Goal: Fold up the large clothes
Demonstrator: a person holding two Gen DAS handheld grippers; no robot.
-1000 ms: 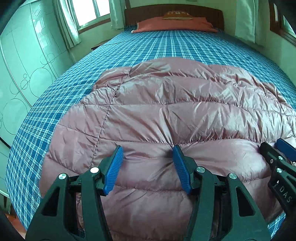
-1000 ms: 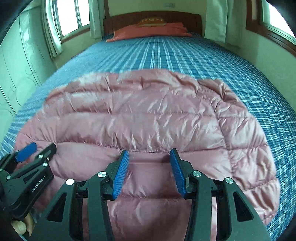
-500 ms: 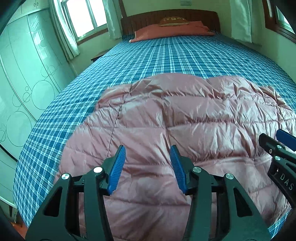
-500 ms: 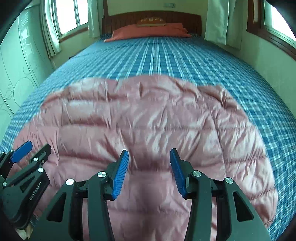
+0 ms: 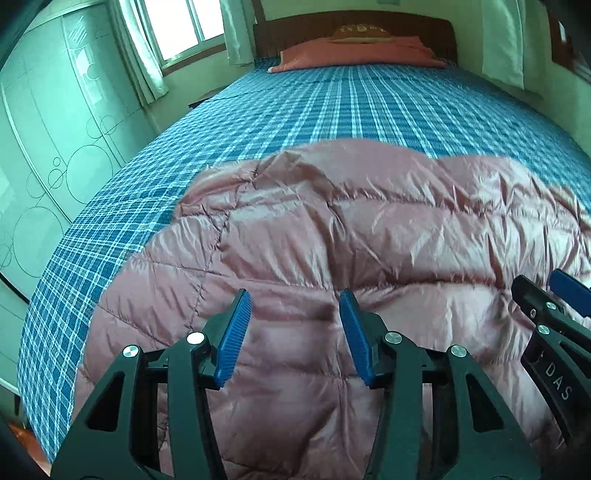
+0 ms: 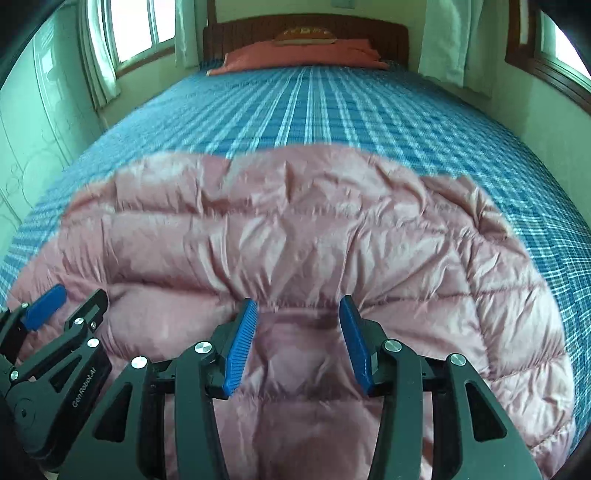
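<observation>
A large pink quilted down jacket (image 5: 351,240) lies spread flat across the near end of the bed; it also shows in the right wrist view (image 6: 295,236). My left gripper (image 5: 293,306) is open and empty, held just above the jacket's near left part. My right gripper (image 6: 297,314) is open and empty above the jacket's near middle. Each gripper shows at the edge of the other's view: the right one at the right edge (image 5: 554,314), the left one at the lower left (image 6: 55,317).
The bed has a blue plaid sheet (image 5: 351,103) stretching far beyond the jacket. A red pillow (image 5: 354,55) lies against the wooden headboard (image 6: 306,29). A pale wardrobe (image 5: 48,140) stands along the left side. Curtained windows are at the back.
Both grippers have pulled back and risen away from the jacket, so more plaid sheet shows beyond it. Both stayed open and empty. The jacket lies as before.
</observation>
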